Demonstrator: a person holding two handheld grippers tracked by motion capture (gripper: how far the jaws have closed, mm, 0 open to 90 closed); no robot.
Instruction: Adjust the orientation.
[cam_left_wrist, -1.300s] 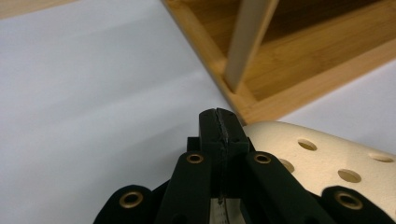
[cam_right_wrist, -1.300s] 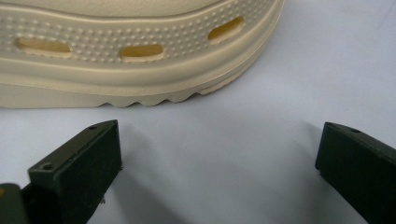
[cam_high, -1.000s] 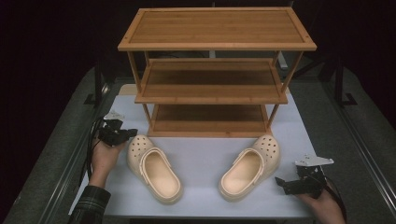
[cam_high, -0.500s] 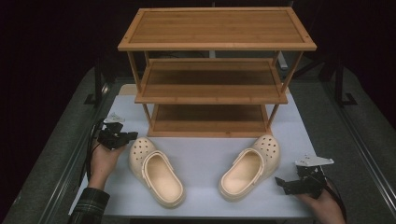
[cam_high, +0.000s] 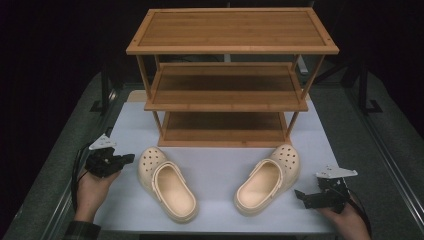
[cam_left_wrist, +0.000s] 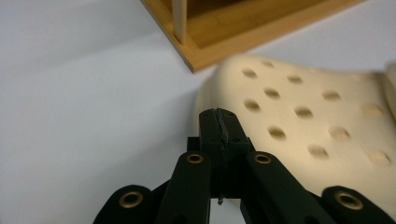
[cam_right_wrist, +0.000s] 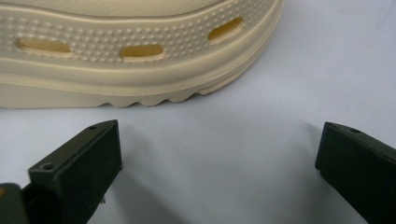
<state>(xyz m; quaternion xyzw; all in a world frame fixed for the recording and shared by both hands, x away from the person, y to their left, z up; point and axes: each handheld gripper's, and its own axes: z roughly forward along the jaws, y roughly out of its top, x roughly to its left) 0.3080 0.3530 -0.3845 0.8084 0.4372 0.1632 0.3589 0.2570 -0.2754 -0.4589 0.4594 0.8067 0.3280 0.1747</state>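
Left hand-held gripper (cam_left_wrist: 219, 135) closed, beside cream perforated clog (cam_left_wrist: 322, 135)

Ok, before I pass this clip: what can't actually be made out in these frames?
- High view: back of the bottom shelf, shadowed under the middle shelf.
- Left gripper view: the left clog is blurred, its heel cut off by the frame's edge.
- Right gripper view: the right clog top is cropped.

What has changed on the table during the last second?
The left gripper moved nearer the person, beside the toe of the left clog, jaws shut on nothing. The right gripper, open, the right clog and the bamboo rack stayed in place.
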